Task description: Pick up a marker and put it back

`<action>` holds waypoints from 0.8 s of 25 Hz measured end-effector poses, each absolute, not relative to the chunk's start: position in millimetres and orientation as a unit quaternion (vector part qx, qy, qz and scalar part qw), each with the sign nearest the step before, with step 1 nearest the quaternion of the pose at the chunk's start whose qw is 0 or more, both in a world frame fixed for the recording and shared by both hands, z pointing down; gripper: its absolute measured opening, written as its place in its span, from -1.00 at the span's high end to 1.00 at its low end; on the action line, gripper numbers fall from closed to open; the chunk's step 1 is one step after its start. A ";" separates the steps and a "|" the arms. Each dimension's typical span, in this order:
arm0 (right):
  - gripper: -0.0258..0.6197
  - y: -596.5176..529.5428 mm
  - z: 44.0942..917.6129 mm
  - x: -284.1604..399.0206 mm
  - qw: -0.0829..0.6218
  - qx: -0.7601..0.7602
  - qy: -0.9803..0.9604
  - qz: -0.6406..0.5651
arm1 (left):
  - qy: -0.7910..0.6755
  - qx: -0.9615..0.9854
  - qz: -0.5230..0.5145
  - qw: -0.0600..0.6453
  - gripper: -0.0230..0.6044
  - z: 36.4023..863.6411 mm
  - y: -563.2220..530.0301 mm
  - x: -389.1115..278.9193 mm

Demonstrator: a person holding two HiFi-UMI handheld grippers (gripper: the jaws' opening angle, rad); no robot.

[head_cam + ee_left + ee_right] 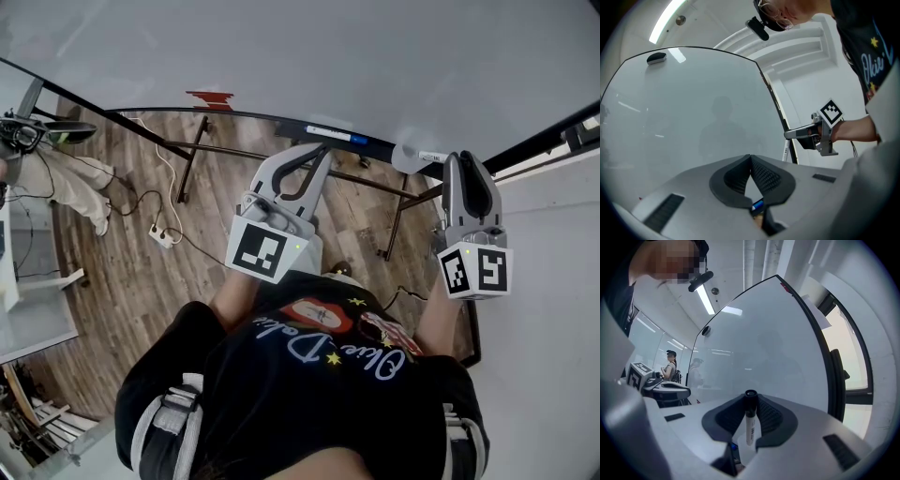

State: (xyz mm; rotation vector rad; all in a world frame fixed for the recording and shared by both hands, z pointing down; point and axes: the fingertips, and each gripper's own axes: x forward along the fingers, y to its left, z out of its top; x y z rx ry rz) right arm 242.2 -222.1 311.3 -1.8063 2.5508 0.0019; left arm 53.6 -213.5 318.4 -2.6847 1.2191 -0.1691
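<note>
Right tongs [750,400] clamped on slim white-barrelled marker with black cap [750,425], cap end up at the tong tips, barrel running back between the pads, right in front of big glossy whiteboard [764,343]. Left tongs [750,159] closed tip to tip, nothing gripped, facing the same board, well apart from the right one

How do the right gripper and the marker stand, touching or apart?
Touching. The right gripper view shows the right gripper clamping the marker between its jaws.
</note>
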 end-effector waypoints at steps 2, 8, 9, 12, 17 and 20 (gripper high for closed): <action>0.70 -226.3 315.6 242.2 0.006 -0.579 0.815 -0.003 | 0.413 -0.904 -0.060 0.093 0.92 320.1 -216.3 51.4; 0.70 -235.4 326.3 236.4 -0.005 -0.577 0.816 -0.014 | 0.418 -0.902 -0.059 0.091 0.92 318.0 -222.2 44.7; 0.70 -236.4 328.7 235.5 -0.006 -0.577 0.816 -0.016 | 0.418 -0.902 -0.060 0.091 0.92 318.0 -222.8 43.8; 0.70 -239.4 336.8 232.2 -0.014 -0.575 0.818 -0.021 | 0.415 -0.903 -0.064 0.091 0.92 319.6 -224.5 43.3; 0.70 -245.9 354.1 229.4 -0.019 -0.576 0.817 -0.032 | 0.414 -0.904 -0.071 0.085 0.92 321.7 -227.7 40.2; 0.70 -250.8 361.4 229.4 -0.022 -0.579 0.815 -0.035 | 0.417 -0.902 -0.076 0.078 0.92 325.0 -230.5 36.5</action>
